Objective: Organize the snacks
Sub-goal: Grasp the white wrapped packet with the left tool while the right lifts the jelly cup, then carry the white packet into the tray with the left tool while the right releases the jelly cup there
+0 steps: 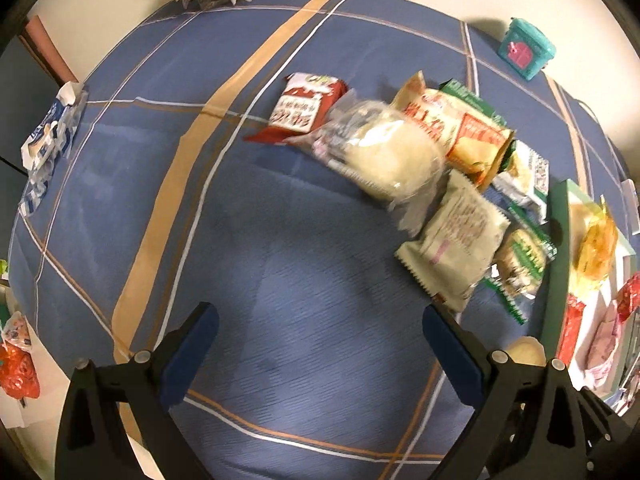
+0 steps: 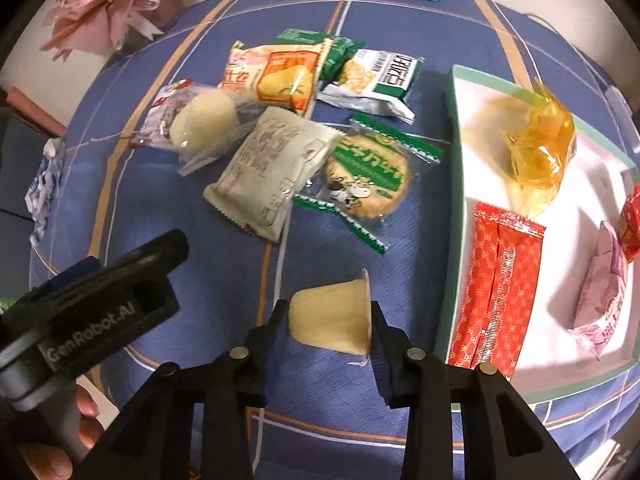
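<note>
Squeezed in the right gripper (image 2: 330, 322), a small pale yellow jelly cup (image 2: 332, 320) sits just left of the white green-rimmed tray (image 2: 454, 184), which holds some snacks while more wait outside it; the left gripper (image 1: 318, 354) is spread wide, holding nothing.

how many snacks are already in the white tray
4 visible in the white tray: an amber-wrapped sweet at the far end, a red patterned packet along the left wall, a pink packet and a red wrapper at the frame's right edge. More may be cut off.
</note>
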Motion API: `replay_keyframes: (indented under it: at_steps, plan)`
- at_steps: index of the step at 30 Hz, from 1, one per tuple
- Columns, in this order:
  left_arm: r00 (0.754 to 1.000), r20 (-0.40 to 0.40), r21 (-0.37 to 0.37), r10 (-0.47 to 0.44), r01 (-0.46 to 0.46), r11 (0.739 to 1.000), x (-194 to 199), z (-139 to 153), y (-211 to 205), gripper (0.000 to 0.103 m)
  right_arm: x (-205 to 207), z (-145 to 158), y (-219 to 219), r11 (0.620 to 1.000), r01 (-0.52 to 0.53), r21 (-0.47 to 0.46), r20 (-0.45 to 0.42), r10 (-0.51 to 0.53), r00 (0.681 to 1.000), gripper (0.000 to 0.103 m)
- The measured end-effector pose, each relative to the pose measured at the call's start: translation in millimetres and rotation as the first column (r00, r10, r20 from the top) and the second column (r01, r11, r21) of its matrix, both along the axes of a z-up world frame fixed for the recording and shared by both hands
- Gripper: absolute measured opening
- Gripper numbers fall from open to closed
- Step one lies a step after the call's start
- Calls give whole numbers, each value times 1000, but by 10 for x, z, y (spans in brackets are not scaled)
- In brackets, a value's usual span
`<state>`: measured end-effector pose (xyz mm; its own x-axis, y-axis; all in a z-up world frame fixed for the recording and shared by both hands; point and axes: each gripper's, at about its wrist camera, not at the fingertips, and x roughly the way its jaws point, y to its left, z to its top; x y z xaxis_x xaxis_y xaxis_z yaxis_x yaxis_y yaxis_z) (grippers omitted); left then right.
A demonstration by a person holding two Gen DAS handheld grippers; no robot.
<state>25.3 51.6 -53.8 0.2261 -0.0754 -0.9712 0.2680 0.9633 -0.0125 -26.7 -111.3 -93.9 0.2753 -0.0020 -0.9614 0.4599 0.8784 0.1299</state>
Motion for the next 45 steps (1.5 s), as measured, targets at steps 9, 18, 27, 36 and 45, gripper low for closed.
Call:
replay_keyframes:
  at_steps: [9,18,27,36,45]
  plan:
    - [998,28,-48,-65,66,997,98,129,-505,100,-175,377,-501,994,107,37,118,-111,987,40]
    - [988,8,-7,-155,155,988,173,5,-1106,80,-458,619,-813,977,210,38,161,-213,964,40]
    - [982,-4,40,-190,190,981,322,-182,-1469,66,-499,618,-860,970,234,64,163,-241,957,40]
    - [984,-9,-6,-175,175,984,351,-159,-1587,53,-499,547,-907,967,247,68,153,-255,955,40]
    - [986,61,-124,-156,163,979,275,304,-1447,53,-545,625,-932,964,254,74,172,-264,949,40]
